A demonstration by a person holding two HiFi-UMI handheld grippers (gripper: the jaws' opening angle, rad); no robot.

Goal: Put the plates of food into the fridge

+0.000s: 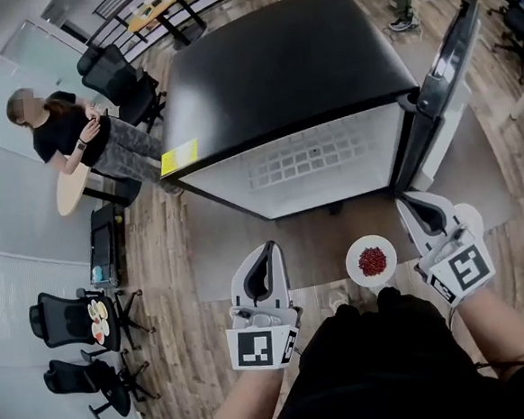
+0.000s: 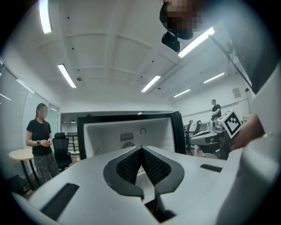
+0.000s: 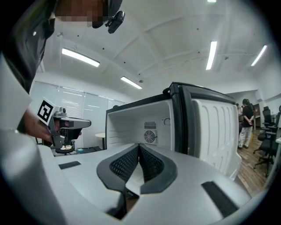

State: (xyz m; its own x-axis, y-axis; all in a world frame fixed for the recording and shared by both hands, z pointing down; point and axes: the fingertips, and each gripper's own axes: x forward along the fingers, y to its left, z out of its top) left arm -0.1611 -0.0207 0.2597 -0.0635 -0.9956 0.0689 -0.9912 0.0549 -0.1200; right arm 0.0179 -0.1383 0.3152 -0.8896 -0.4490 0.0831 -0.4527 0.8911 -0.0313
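Left gripper [image 1: 267, 248]: sat at the lower centre of the head view, held level and pointing up the frame at the fridge [image 1: 288, 75]. Its jaws were together with nothing between them.
Right gripper [image 1: 411, 209]: sat at the lower right, level, its nose just below the foot of the door [image 1: 448, 54]. Its jaws were pressed together and empty.
Arms: both forearms came up from the bottom edge, one either side of the dark-clothed body. The marker cubes faced the camera.
Plate [image 1: 355, 265]: white, carrying red food [image 1: 373, 260]. It lay between the two grippers, nearer the right one and touching neither, seemingly on the floor before the fridge.
Fridge: filled the upper centre, with a black top, its white inside open and the door swung out to the right.
Other plates [image 1: 99, 322]: rested on a black chair [image 1: 50, 322] at the lower left, well apart.
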